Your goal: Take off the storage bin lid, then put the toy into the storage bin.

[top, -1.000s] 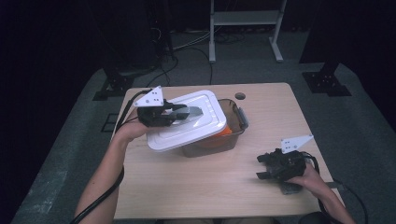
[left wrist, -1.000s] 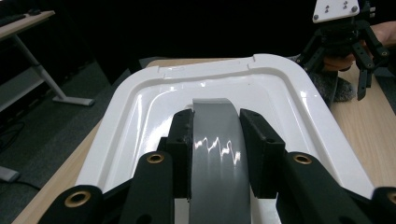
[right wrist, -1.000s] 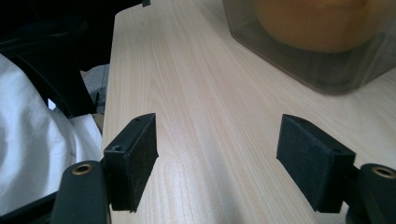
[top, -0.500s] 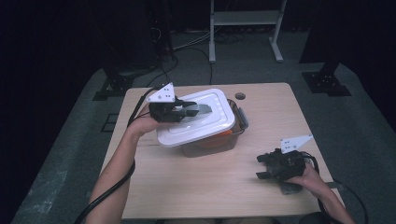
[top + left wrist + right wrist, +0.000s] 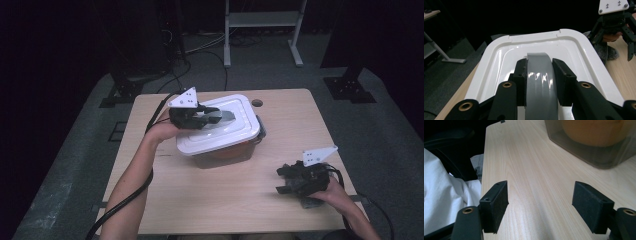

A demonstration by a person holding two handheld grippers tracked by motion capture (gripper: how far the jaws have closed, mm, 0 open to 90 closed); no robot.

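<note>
Your left tongs (image 5: 539, 82) rise from the bottom edge, their two black pads (image 5: 522, 82) pressed against either side of the grey arched handle (image 5: 539, 75) of the white lid (image 5: 576, 47). The handle runs up between the pads and curves down into the lid's glossy recessed centre, which reflects light. At upper right, your other tongs (image 5: 617, 27), topped by a grey three-cornered plate, rest over the pale wooden tabletop (image 5: 624, 72). Beyond the lid, the background is dark.

Our left gripper (image 5: 220, 116) is clamped on the lid's grey handle (image 5: 540, 75), forearm reaching in over the desk (image 5: 210, 200); our right gripper (image 5: 285, 181) rests open at the desk's near right.
</note>
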